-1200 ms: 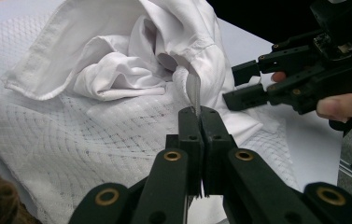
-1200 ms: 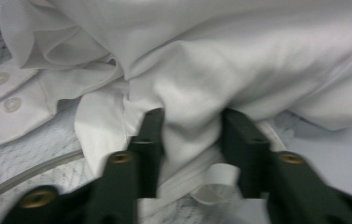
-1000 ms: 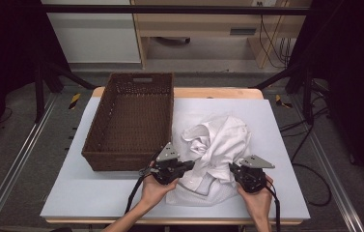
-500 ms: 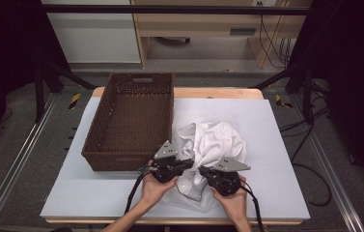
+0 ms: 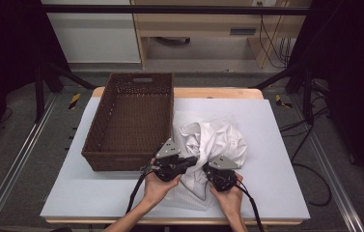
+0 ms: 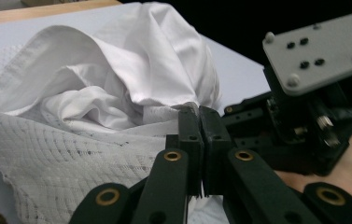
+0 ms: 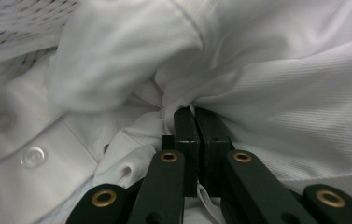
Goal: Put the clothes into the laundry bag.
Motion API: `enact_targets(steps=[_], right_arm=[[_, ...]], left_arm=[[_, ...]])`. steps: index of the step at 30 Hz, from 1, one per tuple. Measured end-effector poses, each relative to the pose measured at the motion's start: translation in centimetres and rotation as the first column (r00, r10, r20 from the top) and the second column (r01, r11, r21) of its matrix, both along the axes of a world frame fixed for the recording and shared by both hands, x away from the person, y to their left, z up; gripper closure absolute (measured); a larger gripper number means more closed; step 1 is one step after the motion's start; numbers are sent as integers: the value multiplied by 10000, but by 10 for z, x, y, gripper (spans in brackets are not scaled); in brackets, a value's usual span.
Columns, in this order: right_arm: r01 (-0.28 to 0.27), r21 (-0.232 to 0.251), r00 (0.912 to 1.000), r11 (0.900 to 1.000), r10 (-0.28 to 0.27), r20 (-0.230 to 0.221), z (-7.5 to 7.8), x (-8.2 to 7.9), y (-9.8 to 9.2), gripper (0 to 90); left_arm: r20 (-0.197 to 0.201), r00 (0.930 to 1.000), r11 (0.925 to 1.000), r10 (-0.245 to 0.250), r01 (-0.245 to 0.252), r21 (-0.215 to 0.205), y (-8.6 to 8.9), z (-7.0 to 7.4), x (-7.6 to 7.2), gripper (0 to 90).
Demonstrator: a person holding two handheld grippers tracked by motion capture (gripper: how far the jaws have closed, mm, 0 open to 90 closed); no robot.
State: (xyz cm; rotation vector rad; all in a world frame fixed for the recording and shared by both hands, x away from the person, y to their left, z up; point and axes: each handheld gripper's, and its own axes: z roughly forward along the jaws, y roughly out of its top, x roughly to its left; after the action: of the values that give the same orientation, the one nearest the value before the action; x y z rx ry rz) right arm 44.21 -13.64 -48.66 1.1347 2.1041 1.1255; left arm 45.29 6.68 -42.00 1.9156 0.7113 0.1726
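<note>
no text or labels can be read.

Prob. a lab/test rig: black frame posts (image 5: pixel 42 89), floor rails (image 5: pixel 18 159), loose cables (image 5: pixel 271 41), white-topped table (image 5: pixel 276 145).

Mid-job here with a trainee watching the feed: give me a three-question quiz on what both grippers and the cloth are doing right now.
1. True or false: the left gripper has its jaws shut on the white mesh laundry bag.
2. Multiple choice: what is the right gripper clamped on? A) the rim of the basket B) a fold of the crumpled white buttoned shirt C) a cable D) nothing
3. Fill in: the dark brown woven wicker basket sits on the pale table to the person's ____ of the cloth pile, and it is ____.

Key
1. True.
2. B.
3. left; empty.
</note>
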Motion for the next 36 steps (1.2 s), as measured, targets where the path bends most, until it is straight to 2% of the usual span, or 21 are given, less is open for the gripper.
enact_targets(steps=[3,6,8,10,11,12,15,16,17,19,20,21,23,25,26,28,29,30,32,33,36], right_arm=[[-284,471,9991,9985,299,-311,4,1,-6,829],[-600,1160,9980,9914,616,-101,21,-10,-20,734],[-782,1426,9967,9867,745,317,37,-20,-31,691],[-455,1450,9959,9884,335,846,54,-24,-42,623],[-155,1390,9944,9902,8,1058,61,-22,-47,565],[377,1294,9909,9909,-539,1235,66,-15,-51,474],[1130,1142,9876,9870,-1242,958,66,11,-54,408],[1363,1000,9865,9856,-1443,774,62,22,-53,421],[1458,833,9864,9858,-1513,638,58,31,-52,501],[1375,620,9899,9886,-1393,249,51,42,-50,766],[1292,604,9916,9898,-1295,24,49,43,-49,857],[1263,599,9919,9902,-1270,82,50,41,-49,884],[883,893,9928,9921,-949,728,58,26,-49,890],[29,1474,9914,9891,-221,1293,70,8,-50,890],[-375,1709,9901,9846,135,1396,73,2,-49,890],[-1495,1971,9794,9689,1177,1641,78,-13,-43,890],[-2066,2030,9716,9571,1763,1577,76,-20,-36,889],[-2421,1961,9653,9502,2155,1474,72,-24,-30,889],[-2814,1883,9580,9409,2643,1109,58,-30,-16,889],[-2932,1786,9553,9392,2806,925,52,-31,-10,889],[-2997,1142,9537,9472,3004,110,28,-27,8,890]], left_arm=[[-122,9999,10000,44,-45,-52,5,-2,0,885],[-226,9996,9999,154,-155,-60,12,-3,2,884],[-220,9996,9998,190,-189,35,17,-4,2,884],[-238,9994,9996,234,-230,174,22,-6,1,884],[-283,9993,9995,241,-235,211,24,-7,1,884],[-303,9993,9995,240,-233,220,25,-8,1,884],[-322,9992,9994,216,-207,271,25,-9,1,883],[-362,9991,9995,199,-190,247,25,-8,2,883],[-361,9991,9995,207,-198,253,25,-8,2,883],[-376,9990,9994,226,-216,266,24,-9,2,883],[-392,9990,9994,229,-219,272,24,-9,2,883],[-396,9989,9993,250,-240,269,24,-10,2,883],[-467,9984,9994,313,-304,189,24,-9,3,883],[-563,9977,9993,375,-373,55,24,-9,4,884],[-596,9975,9992,390,-388,51,24,-8,5,884],[-582,9974,9991,428,-429,-14,24,-7,5,884],[-550,9975,9990,454,-454,0,24,-6,4,884],[-551,9974,9989,458,-459,-12,24,-5,4,884],[-538,9974,9988,482,-486,-51,25,-4,5,884],[-532,9975,9989,472,-476,-49,25,-3,5,884],[-398,9983,9991,421,-424,-89,27,-1,3,884]])
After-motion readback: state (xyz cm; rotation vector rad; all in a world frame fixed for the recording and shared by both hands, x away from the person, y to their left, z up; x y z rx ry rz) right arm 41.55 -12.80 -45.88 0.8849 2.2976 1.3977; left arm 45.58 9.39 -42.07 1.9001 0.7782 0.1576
